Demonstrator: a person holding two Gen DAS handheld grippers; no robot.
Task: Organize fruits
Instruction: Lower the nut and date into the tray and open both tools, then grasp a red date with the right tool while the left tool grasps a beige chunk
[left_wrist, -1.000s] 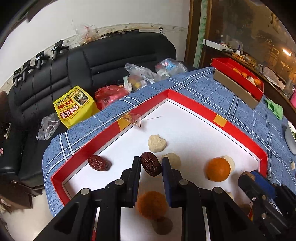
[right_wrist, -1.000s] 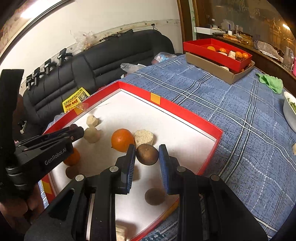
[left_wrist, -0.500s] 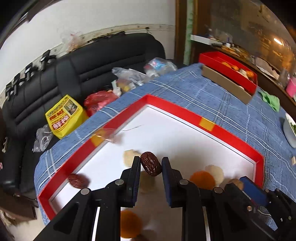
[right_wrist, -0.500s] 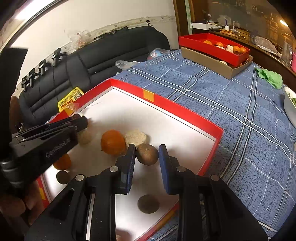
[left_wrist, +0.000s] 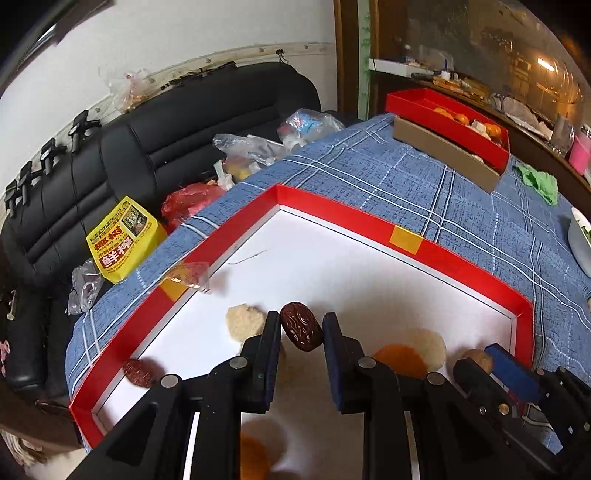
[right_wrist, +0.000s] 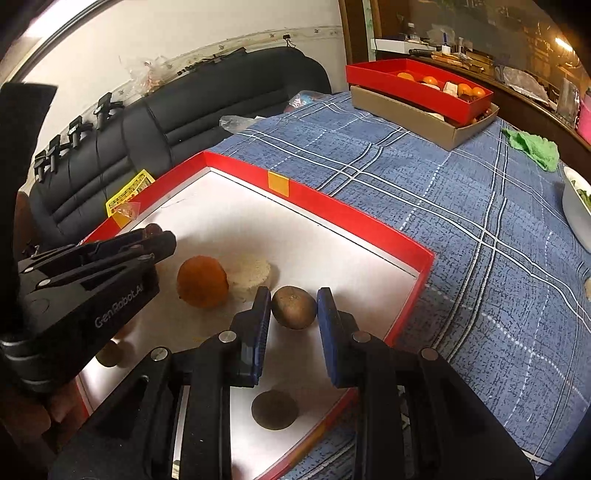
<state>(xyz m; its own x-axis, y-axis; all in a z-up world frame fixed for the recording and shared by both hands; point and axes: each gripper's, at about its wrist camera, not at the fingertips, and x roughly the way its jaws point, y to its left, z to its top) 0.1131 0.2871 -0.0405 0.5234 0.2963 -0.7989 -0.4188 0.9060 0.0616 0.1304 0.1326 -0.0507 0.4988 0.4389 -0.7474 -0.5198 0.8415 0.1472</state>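
My left gripper (left_wrist: 301, 330) is shut on a wrinkled dark red date (left_wrist: 301, 326), held above the white floor of the red-rimmed tray (left_wrist: 332, 210). My right gripper (right_wrist: 293, 308) is shut on a round brown fruit (right_wrist: 294, 307), lifted over the tray's right part (right_wrist: 332, 214). In the tray lie an orange (right_wrist: 202, 282), a pale round cake (right_wrist: 249, 275), another pale piece (left_wrist: 243, 325), a second date (left_wrist: 138, 373) near the left rim and a blurred orange (left_wrist: 253, 458) below the left fingers. The left gripper also shows in the right wrist view (right_wrist: 162, 238).
A second red tray (right_wrist: 417, 85) with oranges sits on a brown box (right_wrist: 424, 118) at the table's far side. A green cloth (right_wrist: 535, 147) and a white bowl (right_wrist: 576, 206) lie at the right. A black sofa (left_wrist: 166, 140) with bags stands beyond the blue plaid tablecloth (right_wrist: 461, 221).
The left gripper has carried the date across the tray, so the fruits below have slid down and left in its view. The right gripper has kept still with the brown fruit.
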